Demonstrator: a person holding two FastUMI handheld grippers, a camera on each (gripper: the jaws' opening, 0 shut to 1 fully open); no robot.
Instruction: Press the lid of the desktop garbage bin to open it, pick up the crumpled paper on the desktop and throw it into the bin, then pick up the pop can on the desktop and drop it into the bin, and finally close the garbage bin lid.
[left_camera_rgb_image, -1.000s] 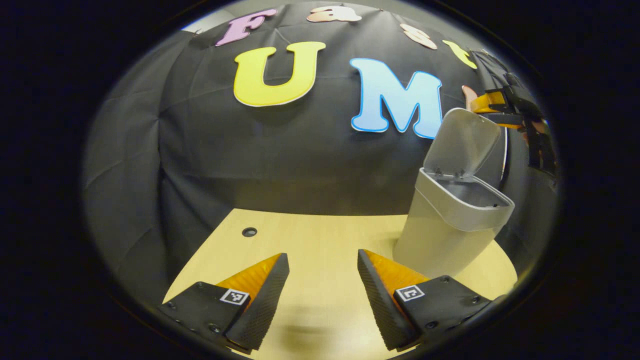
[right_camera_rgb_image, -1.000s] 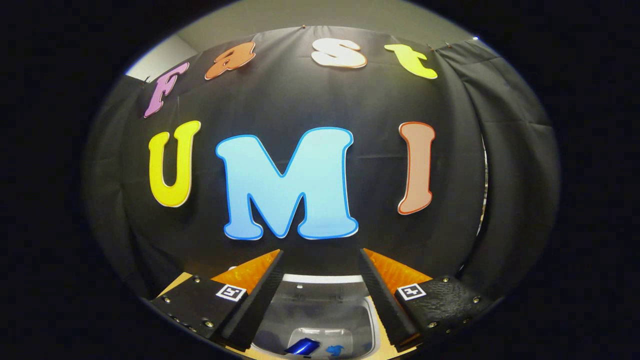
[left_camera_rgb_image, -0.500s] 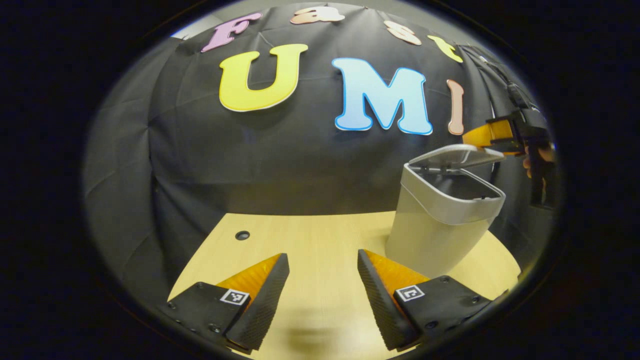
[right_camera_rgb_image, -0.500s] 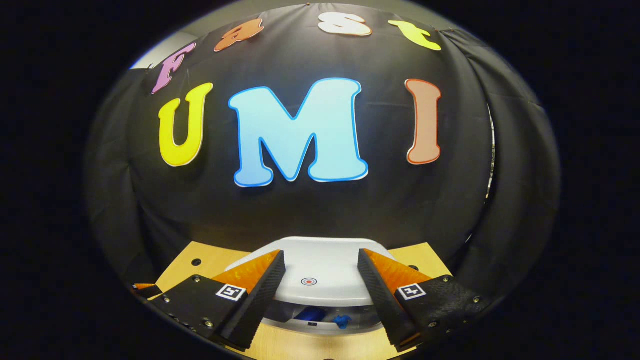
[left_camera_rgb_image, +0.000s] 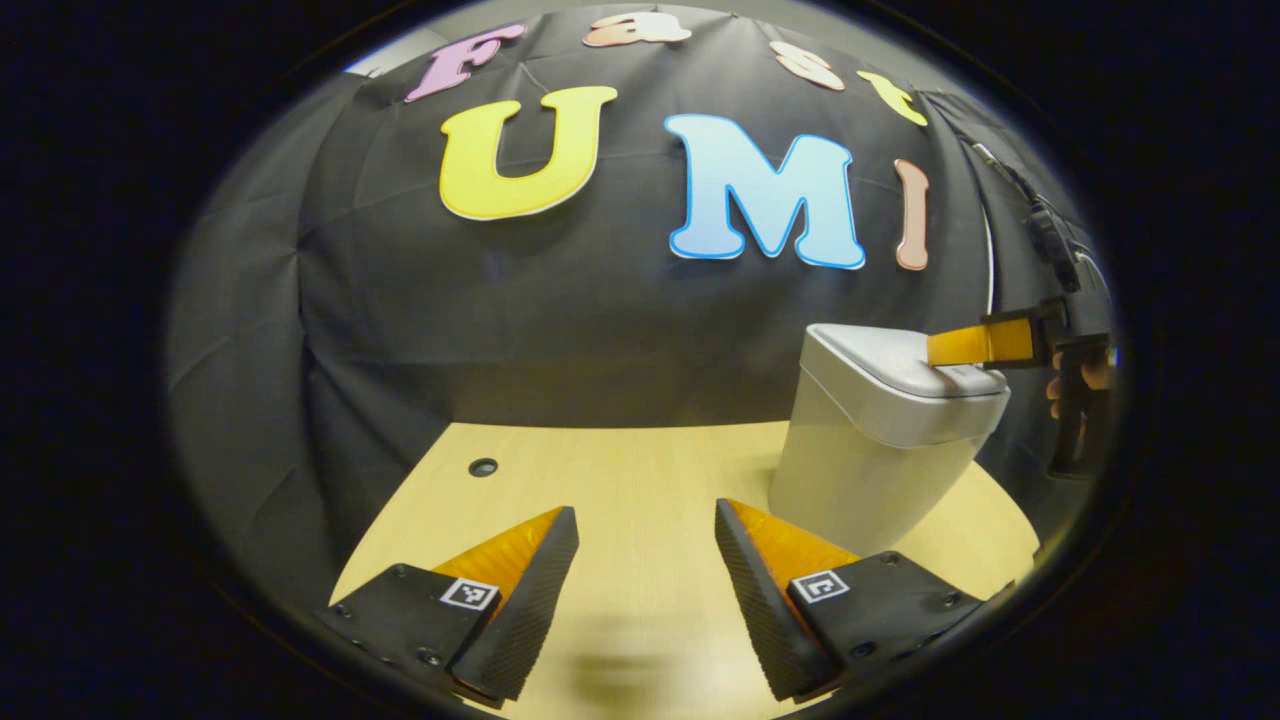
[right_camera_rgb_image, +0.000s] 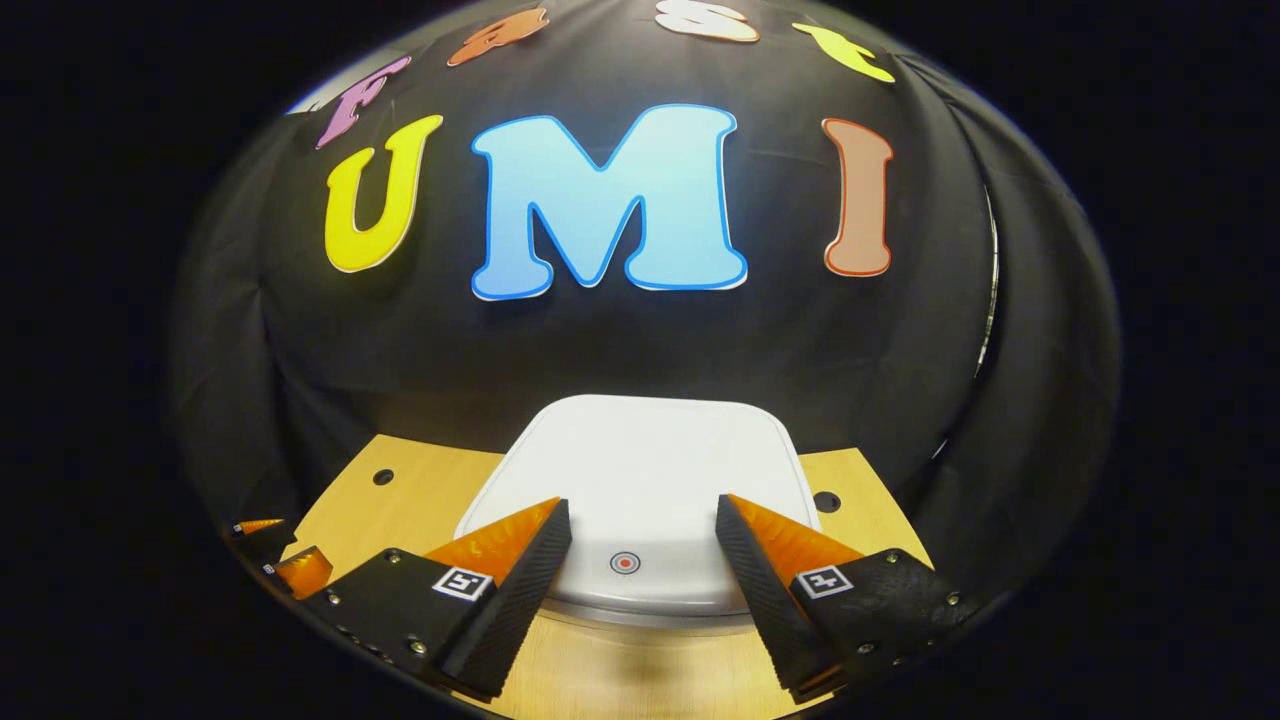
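The white desktop bin (left_camera_rgb_image: 870, 470) stands on the wooden table at the right of the left gripper view. Its lid (left_camera_rgb_image: 895, 362) lies flat and closed, hiding the inside. My right gripper (left_camera_rgb_image: 985, 343) is open, its fingers resting on or just over the lid's front edge. In the right gripper view the lid (right_camera_rgb_image: 650, 460) lies straight ahead. A small red ring mark (right_camera_rgb_image: 625, 563) on it sits between the open fingers of the right gripper (right_camera_rgb_image: 640, 545). My left gripper (left_camera_rgb_image: 640, 560) hovers open and empty over the table, left of the bin.
The light wood table (left_camera_rgb_image: 620, 480) has a small round hole (left_camera_rgb_image: 483, 467) at its back left. Two more holes (right_camera_rgb_image: 383, 477) (right_camera_rgb_image: 827, 501) flank the bin. A hand (left_camera_rgb_image: 1075, 378) holds the right gripper. My left gripper (right_camera_rgb_image: 275, 560) appears far left.
The lid has swung down from upright to fully closed, and the right gripper came down with it. The blue things inside the bin are now covered. The left gripper has barely moved.
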